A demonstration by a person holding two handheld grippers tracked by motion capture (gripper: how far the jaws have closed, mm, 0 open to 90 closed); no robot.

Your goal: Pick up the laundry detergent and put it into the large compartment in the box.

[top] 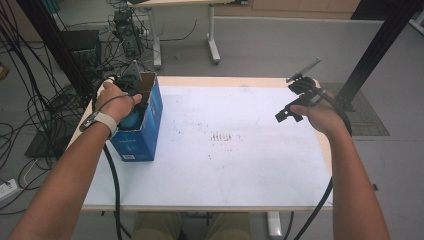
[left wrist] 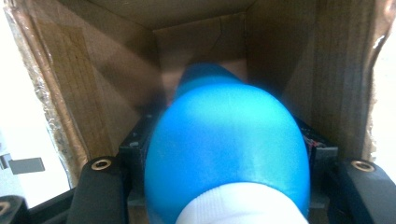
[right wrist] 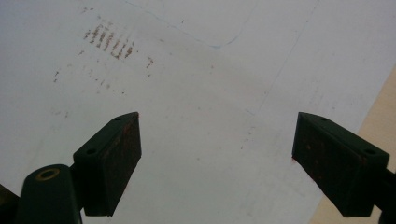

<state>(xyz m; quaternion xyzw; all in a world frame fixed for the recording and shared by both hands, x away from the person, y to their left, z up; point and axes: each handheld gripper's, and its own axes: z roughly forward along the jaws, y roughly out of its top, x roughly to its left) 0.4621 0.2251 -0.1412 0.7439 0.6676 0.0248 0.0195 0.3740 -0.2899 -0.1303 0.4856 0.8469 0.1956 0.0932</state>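
A blue cardboard box stands open-topped at the table's left side. My left gripper reaches down into it and is shut on a smooth blue rounded object with a white end. In the left gripper view this blue object sits between the black jaws, inside the box's brown inner walls, and my left gripper clamps it from both sides. At the table's right side my right gripper hangs open above the white sheet. My right gripper has nothing between its jaws.
The white sheet covers most of the tabletop and carries small brown marks near its middle. The tan table edge shows beside it. Cables, a black frame post and another table stand beyond the far edge.
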